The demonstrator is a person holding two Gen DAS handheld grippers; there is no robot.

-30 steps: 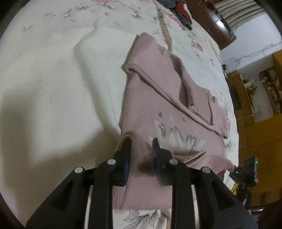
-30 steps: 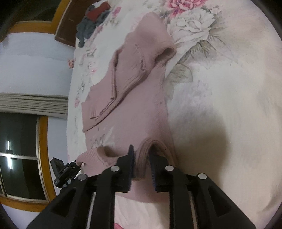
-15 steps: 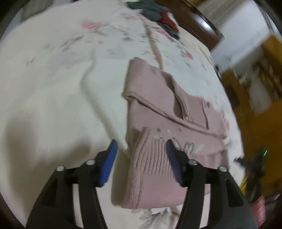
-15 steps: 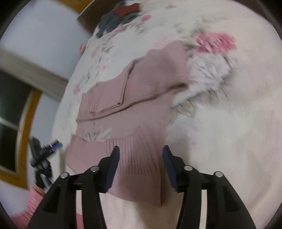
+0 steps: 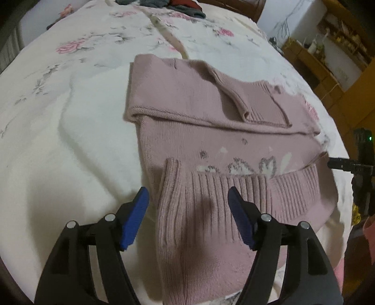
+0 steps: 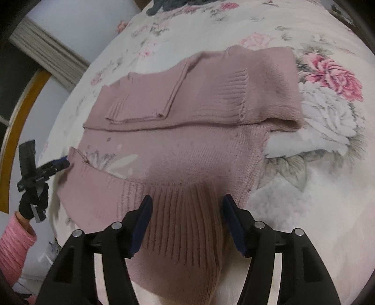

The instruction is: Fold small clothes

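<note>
left gripper (image 5: pixel 188 206): wide, empty, over ribbed hem. right gripper (image 6: pixel 186 212): wide, empty, same hem. pink knit sweater (image 5: pixel 211 143): near edge of bed (image 5: pixel 70 112), sleeves folded in, hem turned up partway; final fold judged outstanding. far edge: dark clothes pile (image 5: pixel 178 7), unfolded.

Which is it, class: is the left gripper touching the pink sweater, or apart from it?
Apart. The left wrist view shows the left gripper open, its blue fingers spread above the pink sweater, clasping no fabric.
</note>
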